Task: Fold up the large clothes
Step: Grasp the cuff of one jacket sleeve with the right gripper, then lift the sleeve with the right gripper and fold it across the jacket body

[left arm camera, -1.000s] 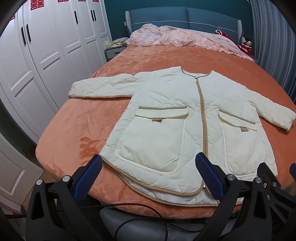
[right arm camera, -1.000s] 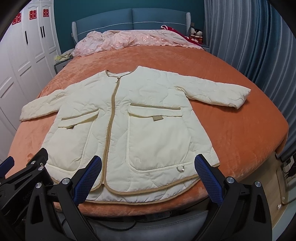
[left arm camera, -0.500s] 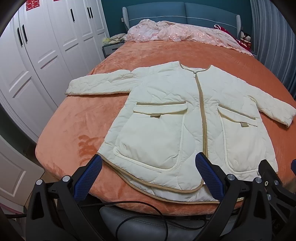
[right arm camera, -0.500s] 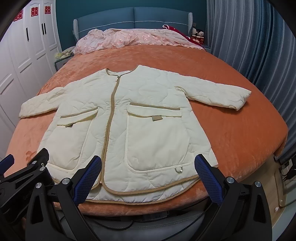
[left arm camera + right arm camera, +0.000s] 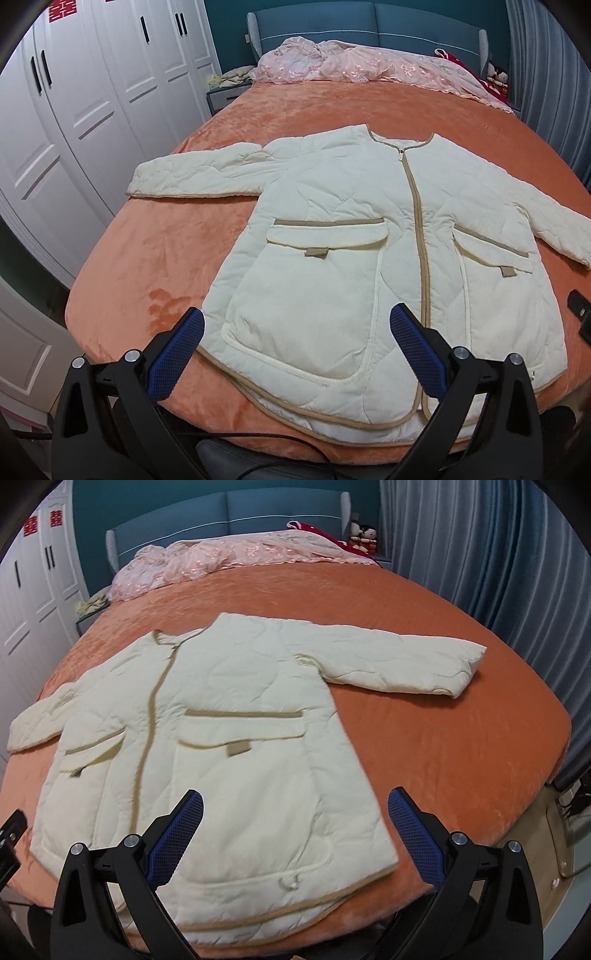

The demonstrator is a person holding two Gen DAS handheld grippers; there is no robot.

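Note:
A cream quilted jacket (image 5: 343, 236) with tan trim lies flat, front up, on the orange bed, zipped, both sleeves spread out; it also shows in the right wrist view (image 5: 229, 738). Its left sleeve (image 5: 199, 175) points toward the wardrobe, its right sleeve (image 5: 402, 661) toward the curtain. My left gripper (image 5: 295, 354) is open and empty above the hem over the left pocket. My right gripper (image 5: 295, 830) is open and empty above the hem over the right pocket. Neither touches the jacket.
The orange bed cover (image 5: 155, 258) ends close to the hem at the near edge. A pink quilt (image 5: 354, 62) lies by the blue headboard. White wardrobes (image 5: 74, 110) stand left, blue curtains (image 5: 498, 554) right. A black cable (image 5: 258, 439) runs below the bed edge.
Both grippers have moved forward over the jacket's hem, so the jacket fills more of each view. The right gripper has also shifted right. Both stay open.

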